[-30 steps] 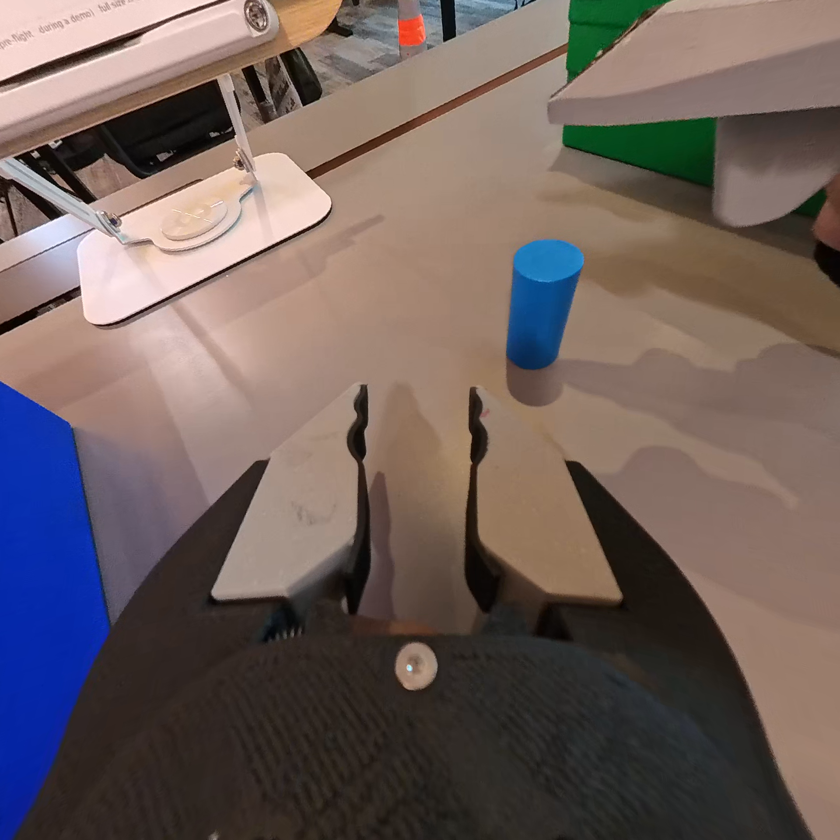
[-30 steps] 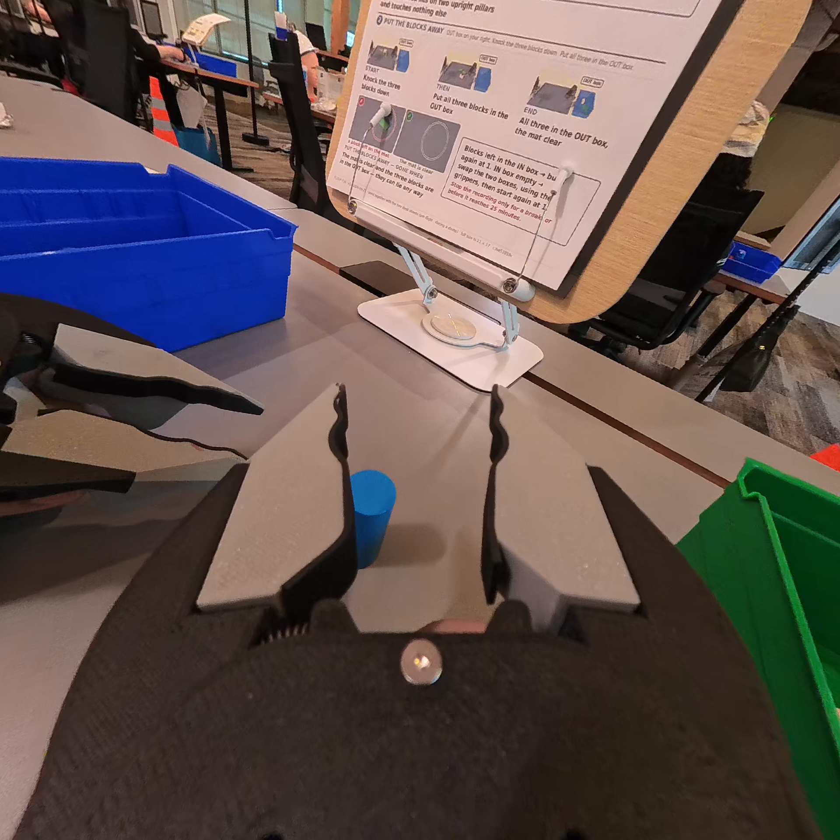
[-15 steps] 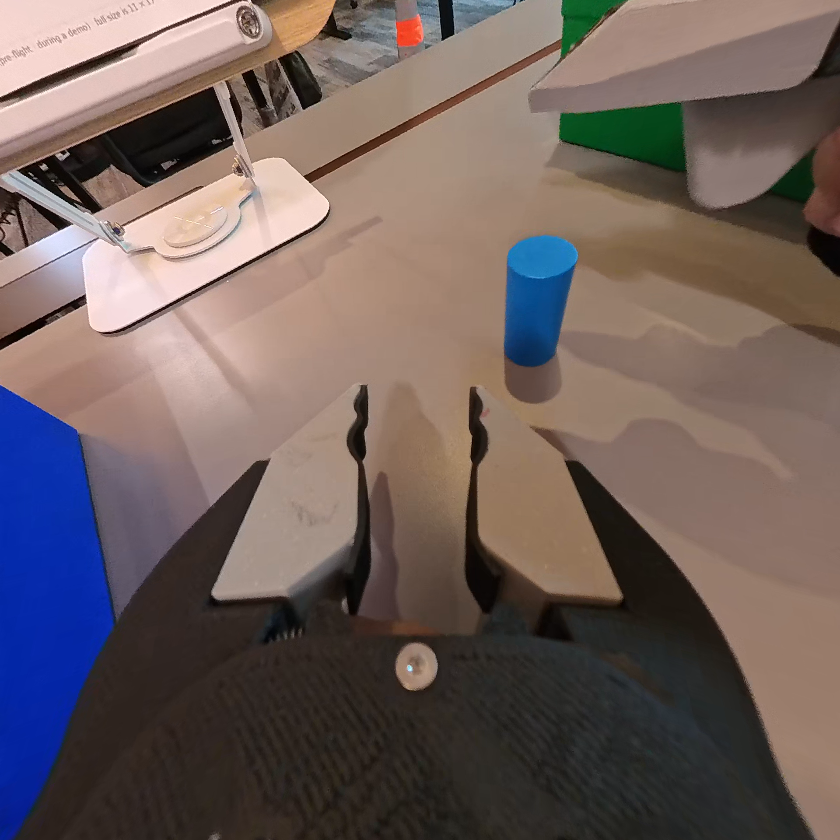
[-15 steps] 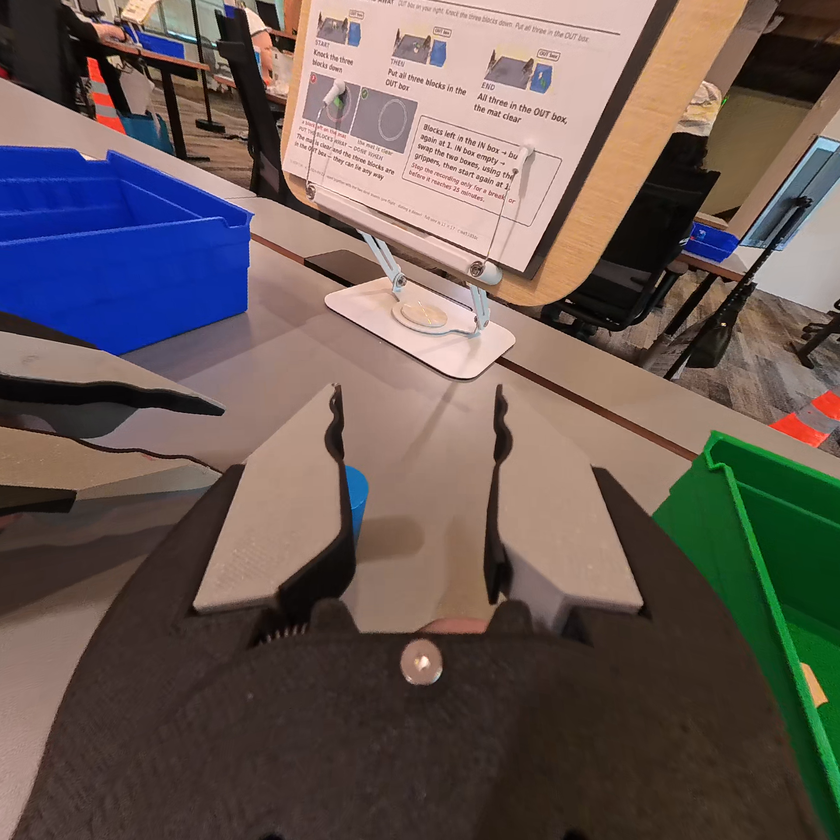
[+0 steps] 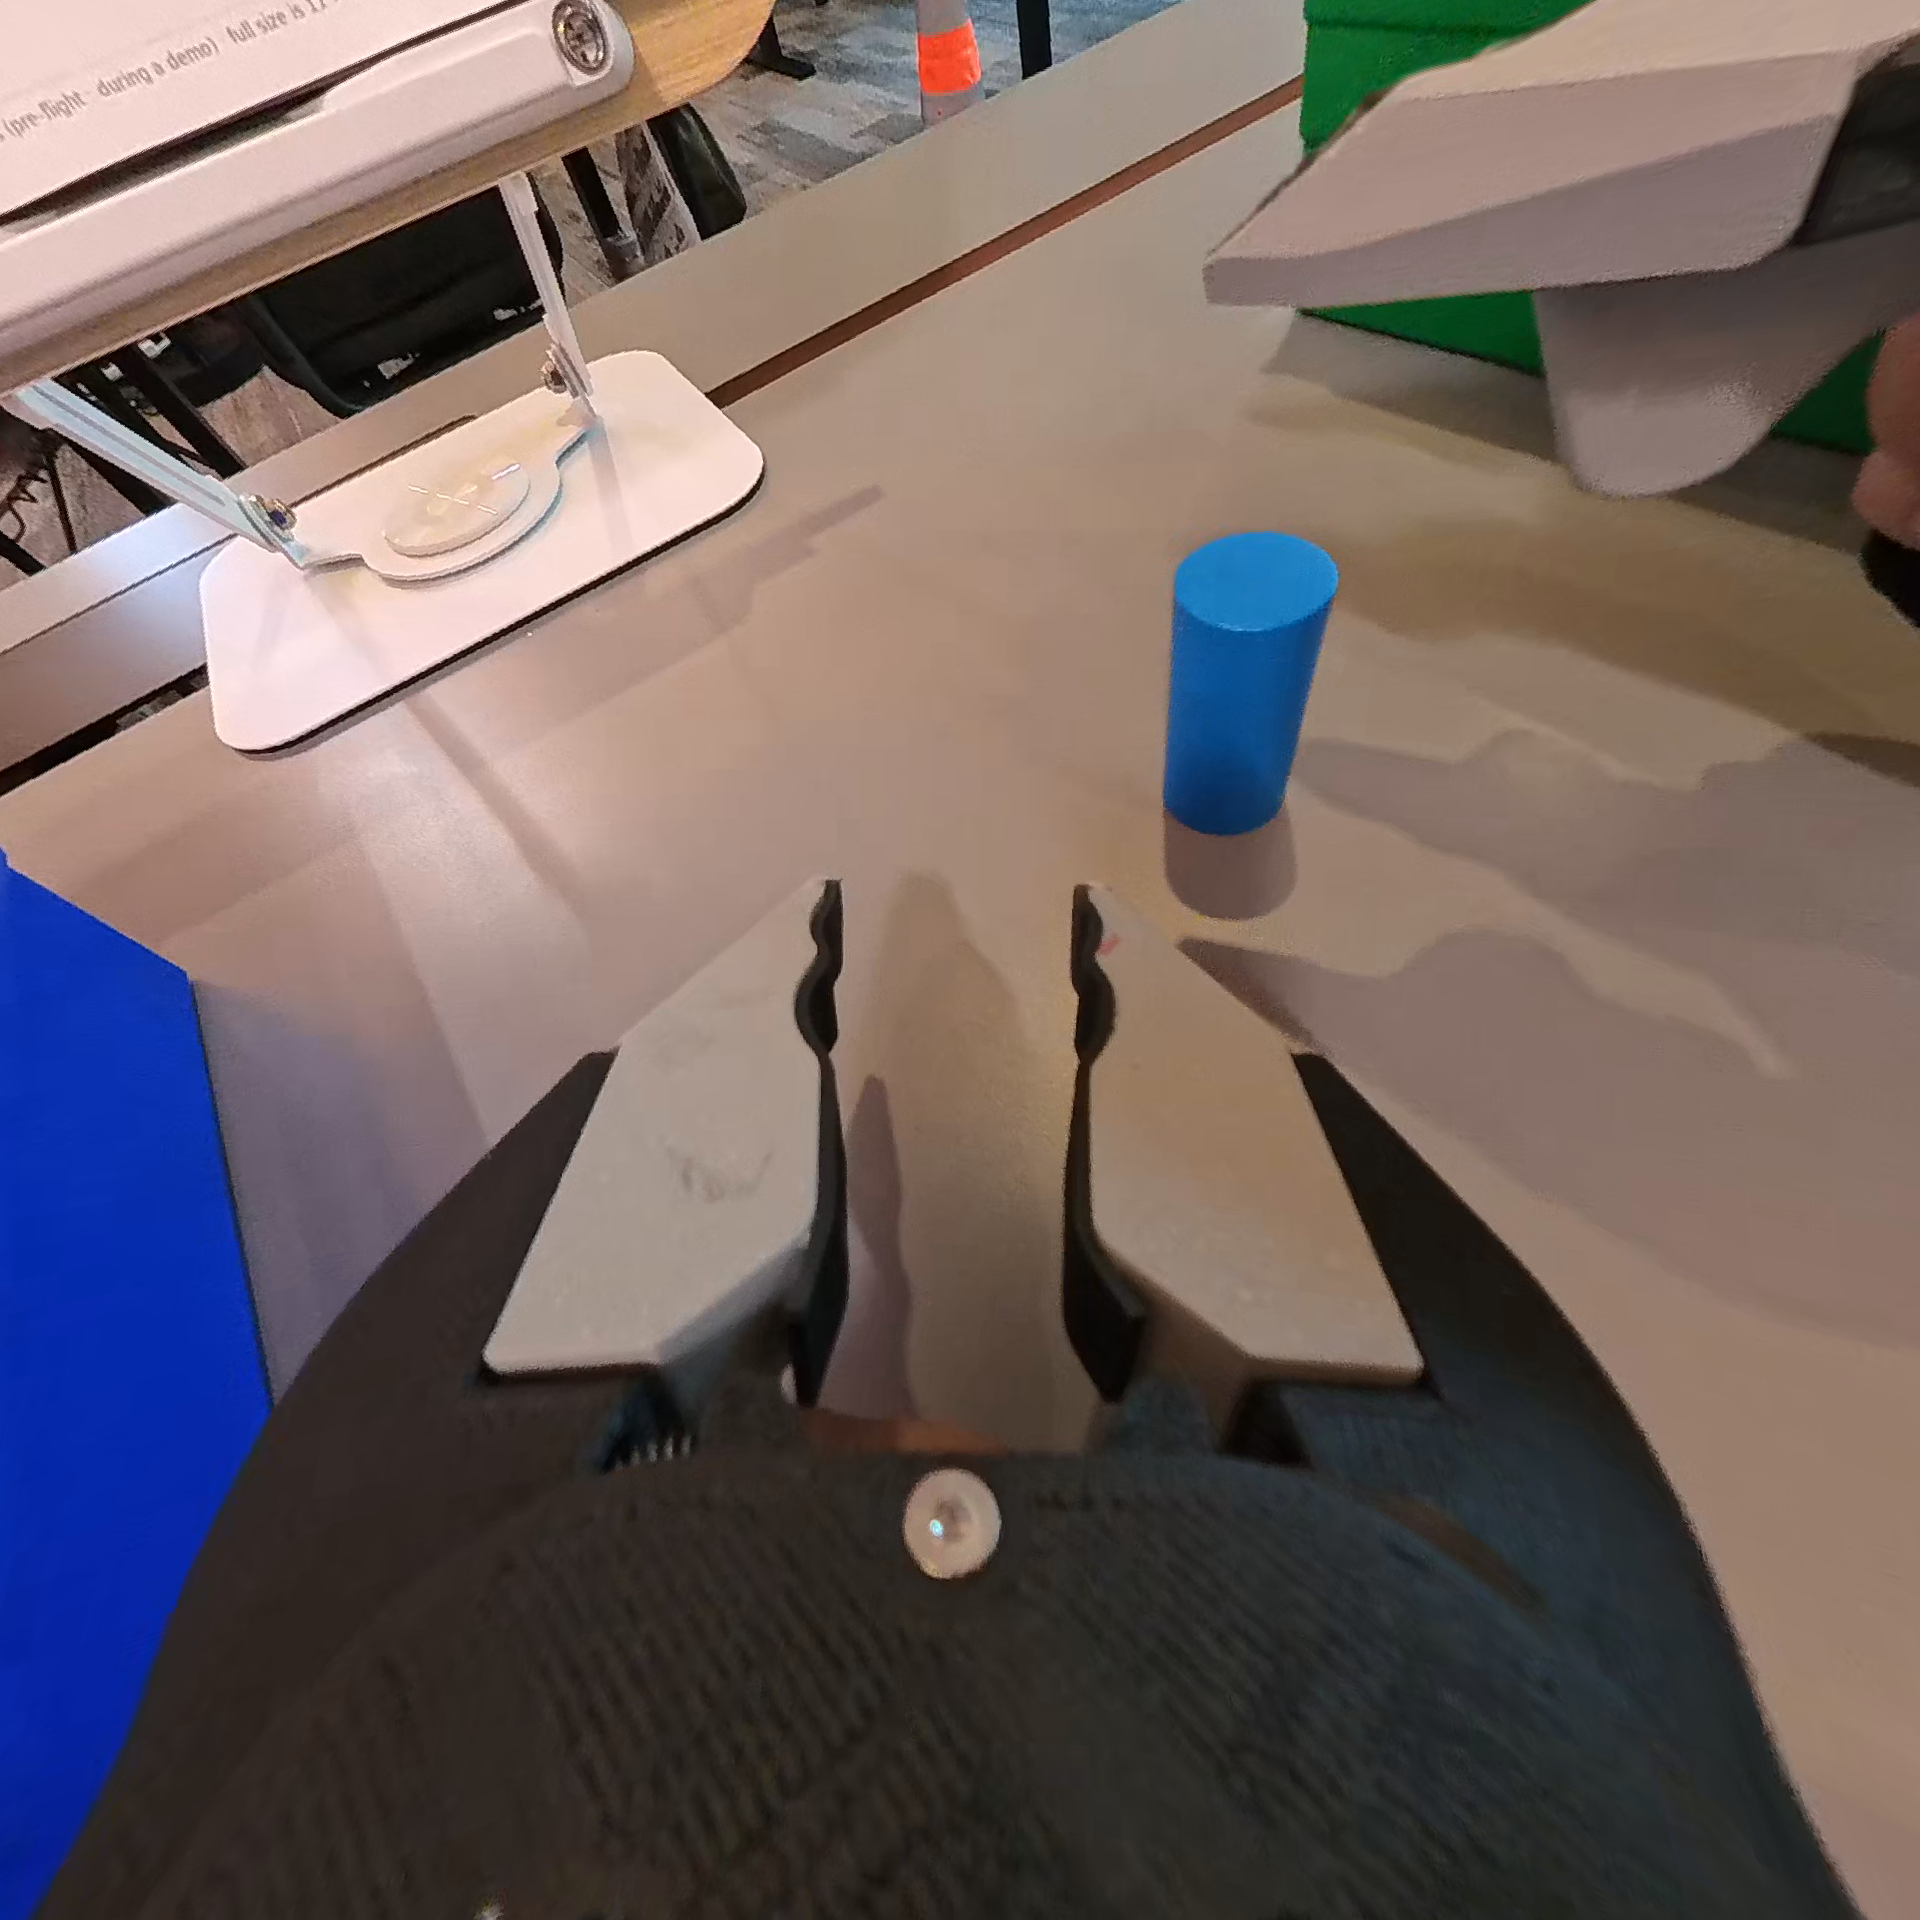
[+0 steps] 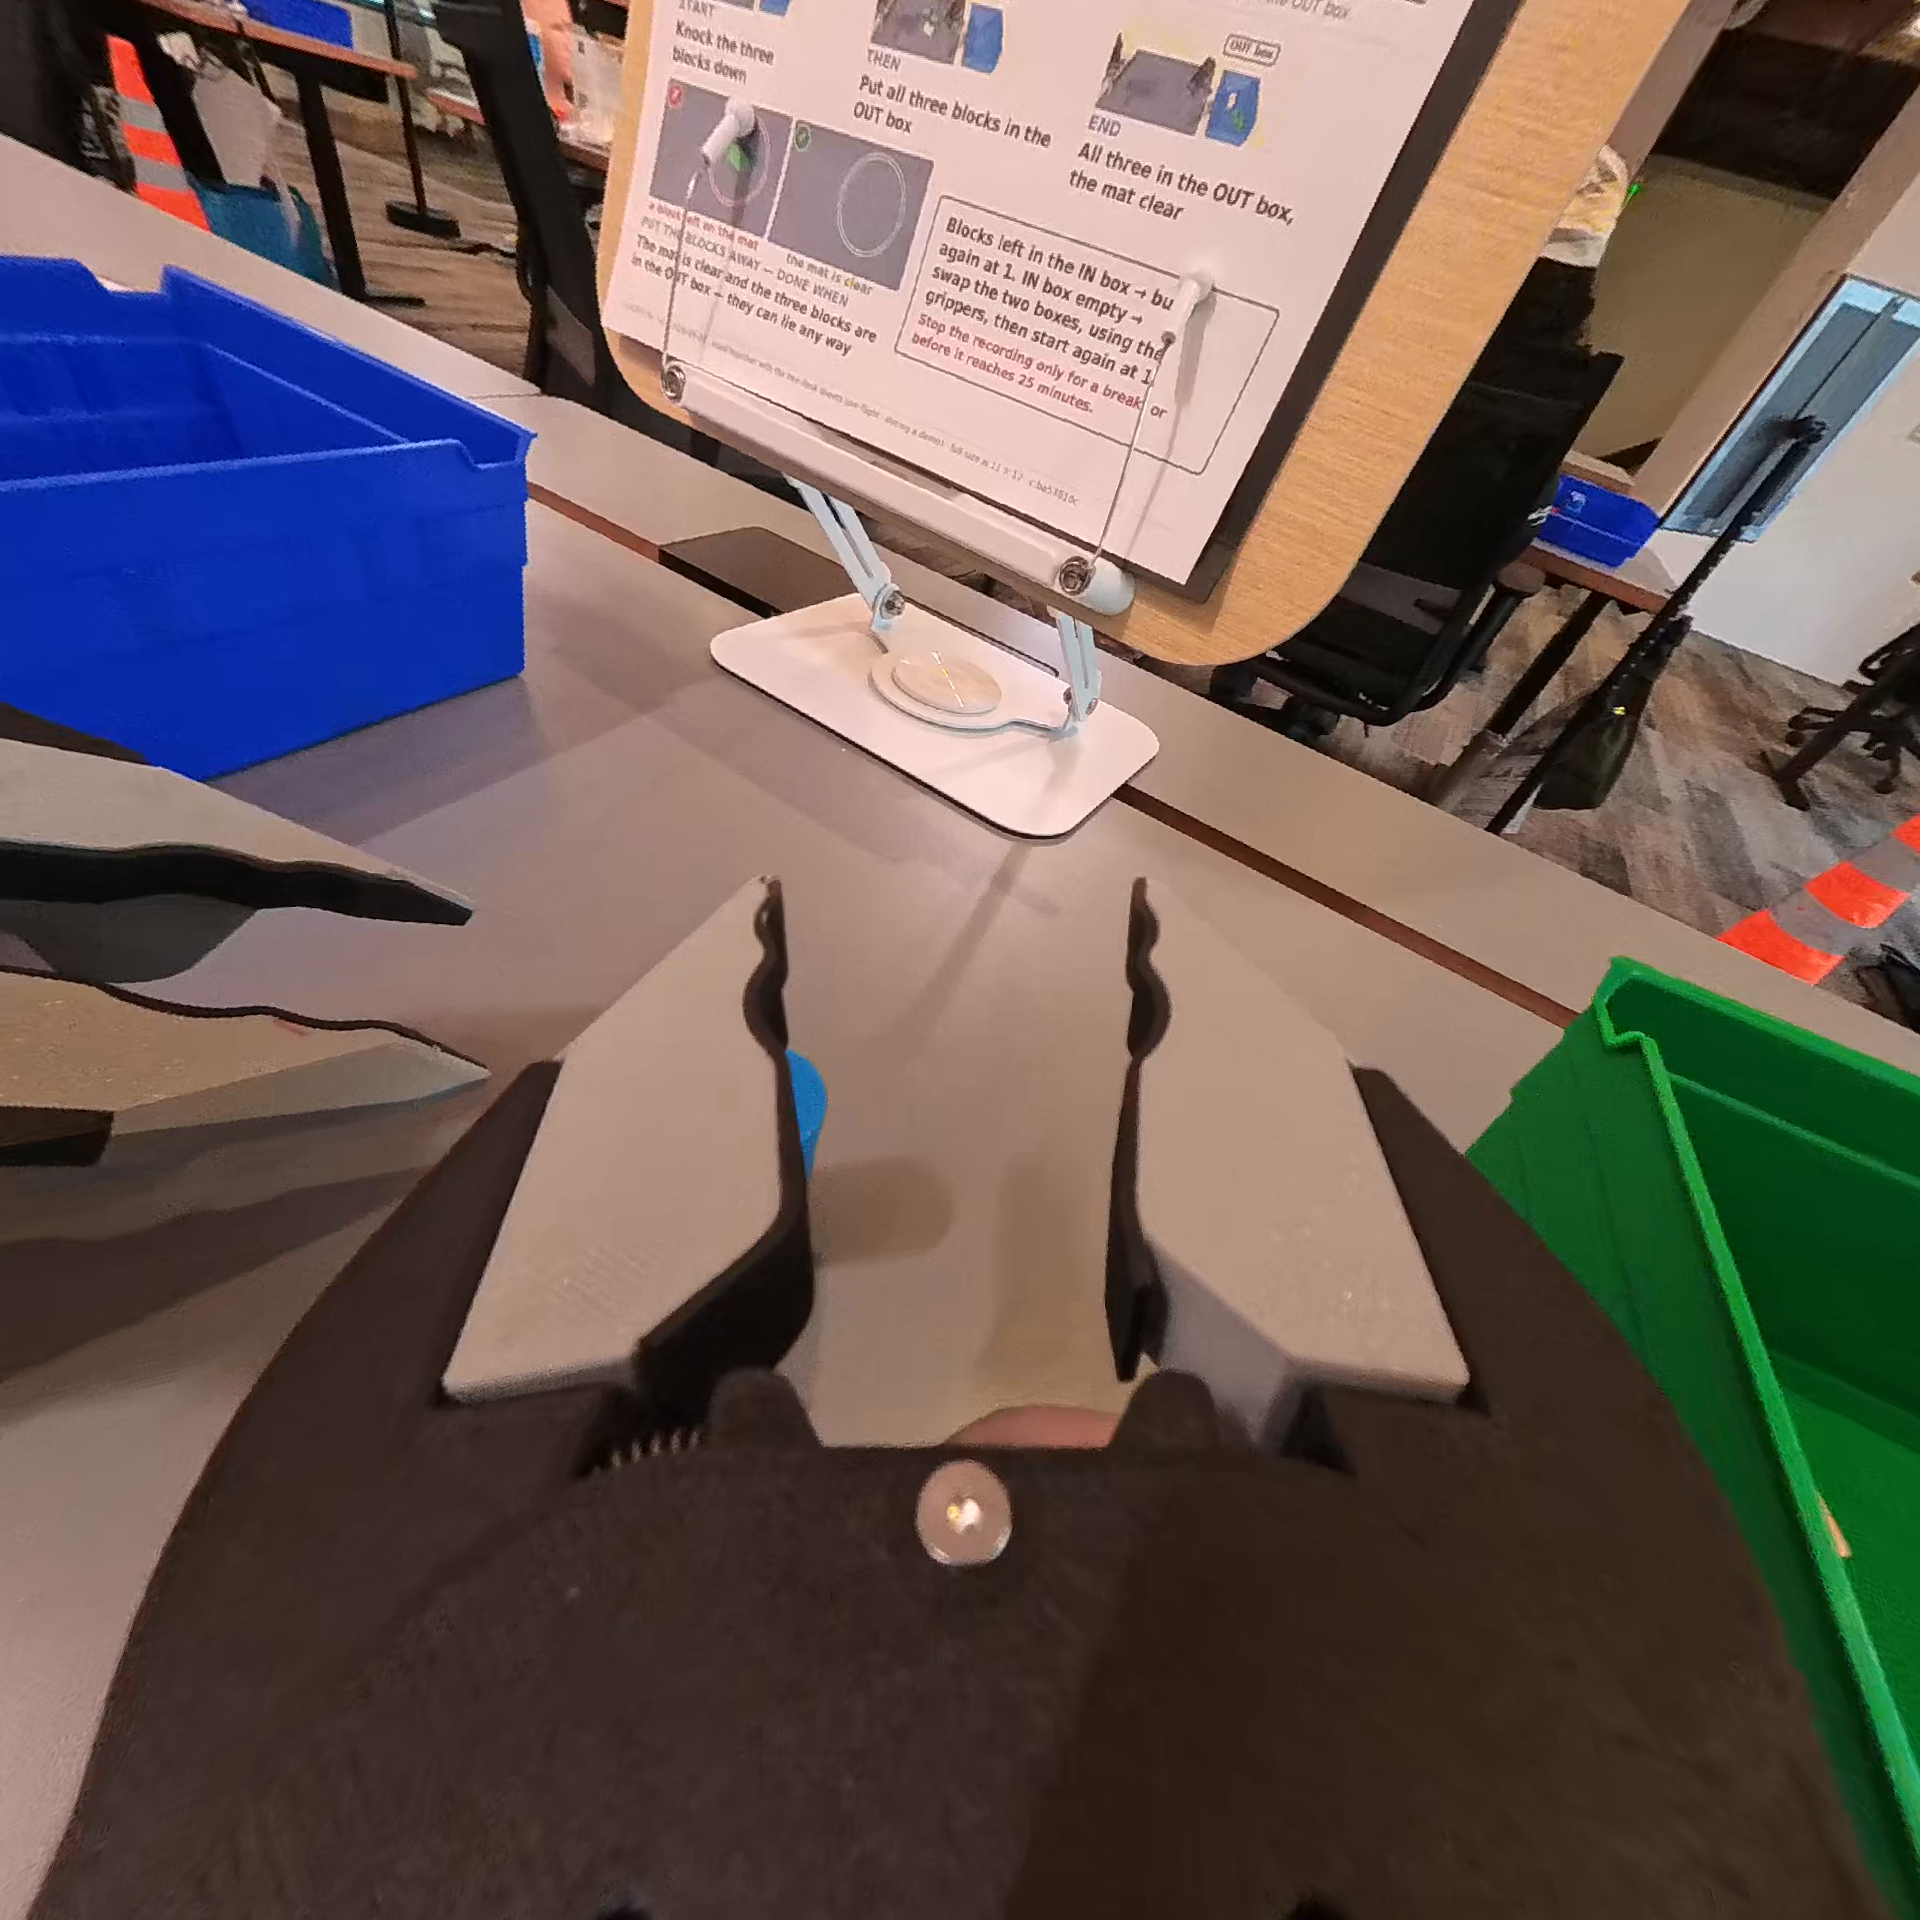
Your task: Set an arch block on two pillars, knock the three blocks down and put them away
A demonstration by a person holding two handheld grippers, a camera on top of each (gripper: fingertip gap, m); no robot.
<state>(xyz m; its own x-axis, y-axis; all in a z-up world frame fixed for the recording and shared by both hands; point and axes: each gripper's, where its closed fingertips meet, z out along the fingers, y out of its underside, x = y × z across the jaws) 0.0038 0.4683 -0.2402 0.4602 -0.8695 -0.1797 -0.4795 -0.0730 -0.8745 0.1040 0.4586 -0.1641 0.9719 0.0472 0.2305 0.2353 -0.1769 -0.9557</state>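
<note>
One blue cylinder block (image 5: 1247, 681) stands upright on the grey tabletop (image 5: 935, 665), between two empty hand-held grippers.
Left hand-held gripper (image 5: 951, 914) and right hand-held gripper (image 6: 954, 914) are both spread; a careless sweep by either could topple the block early, sending it rolling.

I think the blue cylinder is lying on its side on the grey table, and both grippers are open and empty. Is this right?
Not quite: the blue cylinder stands upright on the grey table, as the left wrist view shows. The rest holds: the left gripper and the right gripper are open and empty.
</note>
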